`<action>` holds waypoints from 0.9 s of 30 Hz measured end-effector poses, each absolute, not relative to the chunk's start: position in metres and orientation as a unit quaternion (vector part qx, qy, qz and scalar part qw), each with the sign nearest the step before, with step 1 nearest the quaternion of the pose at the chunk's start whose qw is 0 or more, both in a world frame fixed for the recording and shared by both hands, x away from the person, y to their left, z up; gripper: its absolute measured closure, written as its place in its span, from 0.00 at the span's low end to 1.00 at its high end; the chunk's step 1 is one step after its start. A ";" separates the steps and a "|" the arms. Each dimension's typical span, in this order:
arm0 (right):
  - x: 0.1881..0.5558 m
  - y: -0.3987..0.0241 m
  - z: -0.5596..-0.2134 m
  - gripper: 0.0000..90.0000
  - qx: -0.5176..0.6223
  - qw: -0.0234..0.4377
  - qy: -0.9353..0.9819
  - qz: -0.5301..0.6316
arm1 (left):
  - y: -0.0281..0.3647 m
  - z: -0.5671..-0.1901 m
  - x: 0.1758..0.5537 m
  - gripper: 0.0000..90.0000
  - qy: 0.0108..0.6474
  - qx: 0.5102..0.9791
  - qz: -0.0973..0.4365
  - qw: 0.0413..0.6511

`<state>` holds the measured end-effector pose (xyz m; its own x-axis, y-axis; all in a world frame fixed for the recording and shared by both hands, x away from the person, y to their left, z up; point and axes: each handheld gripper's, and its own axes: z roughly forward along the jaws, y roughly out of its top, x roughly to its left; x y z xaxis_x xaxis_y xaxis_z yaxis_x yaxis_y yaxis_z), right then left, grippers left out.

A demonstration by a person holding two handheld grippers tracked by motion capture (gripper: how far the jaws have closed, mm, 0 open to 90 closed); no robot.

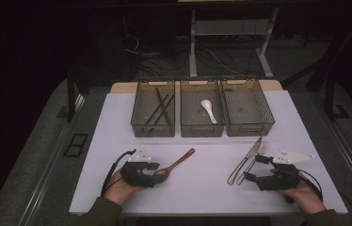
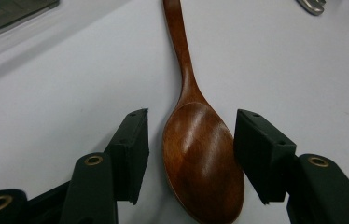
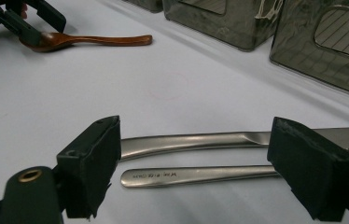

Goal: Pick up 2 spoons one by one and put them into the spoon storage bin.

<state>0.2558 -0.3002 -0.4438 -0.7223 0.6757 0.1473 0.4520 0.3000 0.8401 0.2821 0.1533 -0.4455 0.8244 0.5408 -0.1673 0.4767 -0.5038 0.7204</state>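
High view: wooden spoon (image 1: 176, 164) on the white bench (image 1: 202, 188), in front of the middle bin (image 1: 201, 129), its bowl at the left gripper (image 1: 157, 170) and its handle running away and to the right toward the bins; the left hand (image 1: 120, 188) is plainly the nearer one. Right gripper (image 1: 252, 169) sits at the near ends of a knife (image 1: 245, 161) and fork (image 1: 254, 157), in front of the right bin (image 1: 249, 127). Left bin (image 1: 153, 129) holds dark chopsticks (image 1: 161, 109); the middle bin holds a white spoon (image 1: 208, 110); the right bin looks bare. Room beyond the bins is dark, with desk legs and floor cables. Left gripper view: spoon bowl (image 2: 203, 163) lies between the jaws, long axis straight ahead of the gripper, handle pointing away; the right pad looks to be at the bowl's edge, the left pad stands apart from it, so the jaws are part-way in and not yet clamped. Judgement: a further squeeze across the bowl is what the pickup needs. Right gripper view: jaws spread wide over the knife handle (image 3: 186, 141) and fork handle (image 3: 196, 176), which lie crosswise between the pads; neither is gripped. The wooden spoon and left gripper show far off, left of the bins.
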 end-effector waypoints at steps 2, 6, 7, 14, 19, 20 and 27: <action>0.256 -0.300 -0.444 0.19 0.353 0.118 0.798 0.475 | 0.152 -0.446 0.282 0.49 0.289 0.869 0.039 0.399; 0.256 -0.300 -0.444 0.19 0.353 0.117 0.798 0.475 | 0.151 -0.447 0.281 0.50 0.288 0.872 0.036 0.393; 0.256 -0.300 -0.444 0.19 0.353 0.117 0.798 0.475 | 0.151 -0.447 0.281 0.50 0.283 0.875 0.037 0.391; 0.256 -0.300 -0.444 0.19 0.353 0.118 0.798 0.475 | 0.148 -0.447 0.280 0.53 0.273 0.882 0.040 0.383; 0.256 -0.300 -0.444 0.19 0.354 0.118 0.797 0.475 | 0.145 -0.447 0.277 0.56 0.278 0.881 0.044 0.381; 0.256 -0.300 -0.444 0.19 0.354 0.118 0.797 0.475 | 0.145 -0.446 0.277 0.58 0.276 0.882 0.045 0.379; 0.256 -0.301 -0.443 0.19 0.353 0.119 0.796 0.476 | 0.138 -0.444 0.273 0.72 0.259 0.893 0.047 0.366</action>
